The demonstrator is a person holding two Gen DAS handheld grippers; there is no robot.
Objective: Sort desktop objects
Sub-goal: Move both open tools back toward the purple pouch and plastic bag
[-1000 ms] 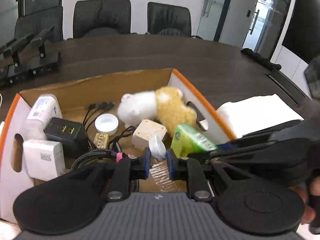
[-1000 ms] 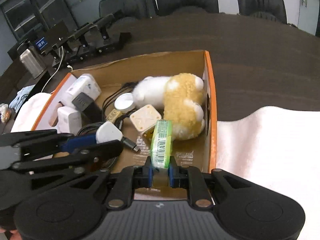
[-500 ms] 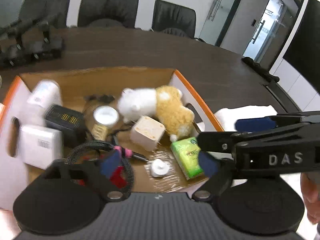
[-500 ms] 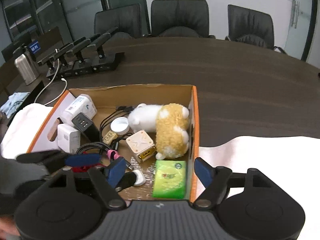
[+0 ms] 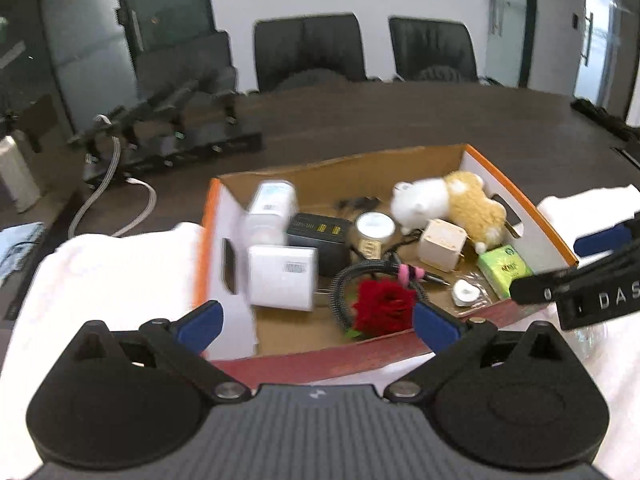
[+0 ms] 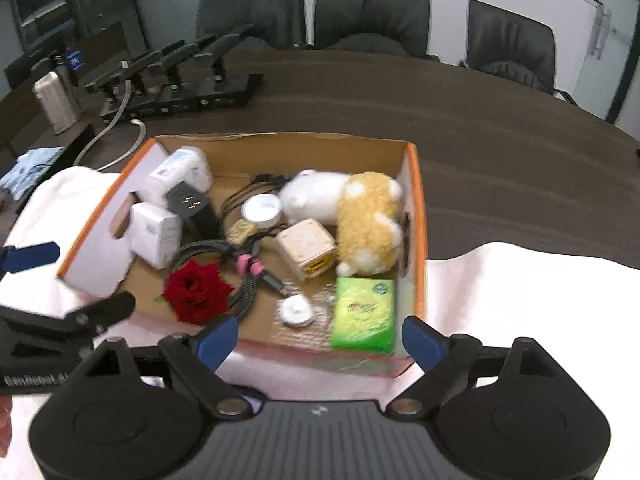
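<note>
An orange-rimmed cardboard box [image 5: 516, 196] [image 6: 416, 200] holds the sorted items. A green tissue pack [image 5: 505, 268] [image 6: 364, 314] lies flat in its near right corner, with a small white plug [image 5: 465, 293] [image 6: 296, 310] beside it on clear wrap. A red rose [image 5: 384, 306] [image 6: 198, 294] rests by a coiled black cable. My left gripper [image 5: 318, 324] hovers over the box's near wall, its jaws opening wide with nothing gripped. My right gripper [image 6: 320, 340] hangs above the near right edge, its jaws also opening and gripping nothing.
Also in the box are a white-and-tan plush toy [image 6: 348, 208], a beige cube charger [image 6: 306, 248], white chargers [image 5: 282, 276] and a black one [image 5: 320, 232]. A white towel [image 5: 104, 272] lies under the box. Black docking stands [image 6: 180, 84], a metal bottle [image 6: 54, 100] and chairs stand behind.
Both grippers have opened. The left let go of the white plug and the right let go of the green pack, which now lie in the box. Both pulled back and upward.
</note>
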